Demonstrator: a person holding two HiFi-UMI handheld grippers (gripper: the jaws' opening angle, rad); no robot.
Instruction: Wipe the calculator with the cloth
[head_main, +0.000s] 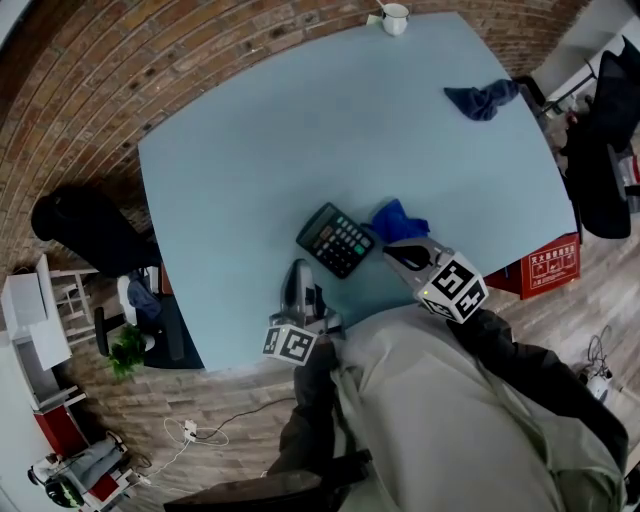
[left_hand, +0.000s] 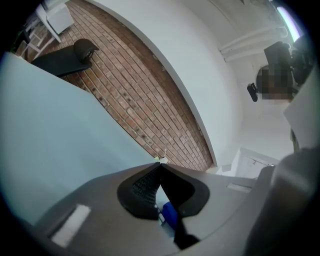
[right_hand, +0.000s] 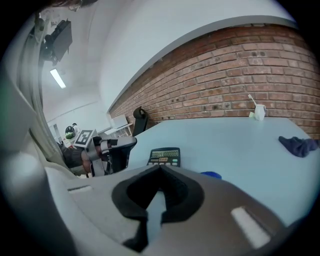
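Seeing both tongs shut and empty. The left gripper (head_main: 298, 270) is at the near edge of the table (head_main: 260, 150), lower centre of the head view. Its own view shows the pads meeting at the tip with nothing pinched. The right gripper (head_main: 402, 252) is just right of it, angled down at the tabletop, jaws together too and nothing between them in its own view.

The calculator (head_main: 336, 239) lies flat and skewed, centre of the head view, between the two grippers and just ahead of the left one's tip. The blue cloth (head_main: 398, 219) is bunched just beside the calculator's right corner, right at the right gripper's nose. I can't tell if they touch.

A second, dark cloth (head_main: 483, 99) lies crumpled at upper right, well apart. A white mug (head_main: 394, 17) stands at the top edge.
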